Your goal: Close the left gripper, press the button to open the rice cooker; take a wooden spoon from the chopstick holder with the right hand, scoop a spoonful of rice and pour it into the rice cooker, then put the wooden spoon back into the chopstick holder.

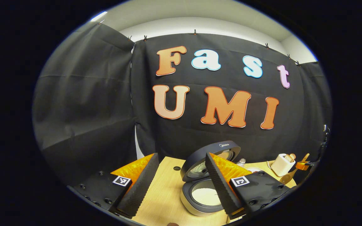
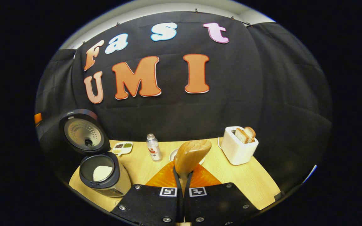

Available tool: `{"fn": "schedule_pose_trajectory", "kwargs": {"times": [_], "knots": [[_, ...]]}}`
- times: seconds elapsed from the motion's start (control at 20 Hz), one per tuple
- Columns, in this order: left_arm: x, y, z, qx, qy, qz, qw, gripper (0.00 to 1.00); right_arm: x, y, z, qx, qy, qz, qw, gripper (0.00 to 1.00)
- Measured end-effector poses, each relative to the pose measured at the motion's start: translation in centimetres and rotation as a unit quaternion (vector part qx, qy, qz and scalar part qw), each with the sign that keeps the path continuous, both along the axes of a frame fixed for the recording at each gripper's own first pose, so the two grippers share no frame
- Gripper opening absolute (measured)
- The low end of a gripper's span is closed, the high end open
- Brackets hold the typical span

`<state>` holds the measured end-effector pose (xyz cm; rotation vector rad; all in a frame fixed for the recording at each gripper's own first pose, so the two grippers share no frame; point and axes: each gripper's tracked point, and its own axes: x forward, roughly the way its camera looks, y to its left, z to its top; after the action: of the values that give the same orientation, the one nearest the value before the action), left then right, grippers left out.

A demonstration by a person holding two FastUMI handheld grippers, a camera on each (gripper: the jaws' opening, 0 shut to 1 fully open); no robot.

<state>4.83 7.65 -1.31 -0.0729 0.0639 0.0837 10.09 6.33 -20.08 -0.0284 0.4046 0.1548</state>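
Rice already lies in the open rice cooker (image 2: pixel 104 171), so we judge our right hand-held gripper (image 2: pixel 183 185), pinching the wooden spoon (image 2: pixel 191 153), should seek the chopstick holder next, our left hand-held gripper (image 1: pixel 181 185) spread.

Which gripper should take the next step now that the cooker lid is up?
Right. The right gripper is already shut on the wooden spoon, and the rice cooker stands open with rice inside. The left gripper is open and holds nothing.
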Motion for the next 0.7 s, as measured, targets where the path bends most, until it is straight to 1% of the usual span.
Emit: {"fn": "schedule_pose_trajectory", "kwargs": {"times": [0.1,0.3,0.5,0.7], "knots": [[-0.3,-0.3,0.1,0.005,0.000,0.002,1.000,1.00,-0.3,-1.6,-2.1,0.005,0.017,-0.015,1.000,0.00],[-0.8,-0.3,0.1,0.011,0.003,0.008,1.000,1.00,-0.7,-3.1,-6.1,0.018,0.046,-0.036,0.998,0.00],[-0.8,-0.5,-0.7,0.009,0.013,0.011,1.000,1.00,-0.7,-3.7,-10.1,0.024,0.070,-0.045,0.996,0.00],[-0.9,-0.5,-1.3,0.010,0.022,0.014,1.000,1.00,-1.0,-3.8,-13.9,0.053,0.102,-0.051,0.992,0.00]]}}
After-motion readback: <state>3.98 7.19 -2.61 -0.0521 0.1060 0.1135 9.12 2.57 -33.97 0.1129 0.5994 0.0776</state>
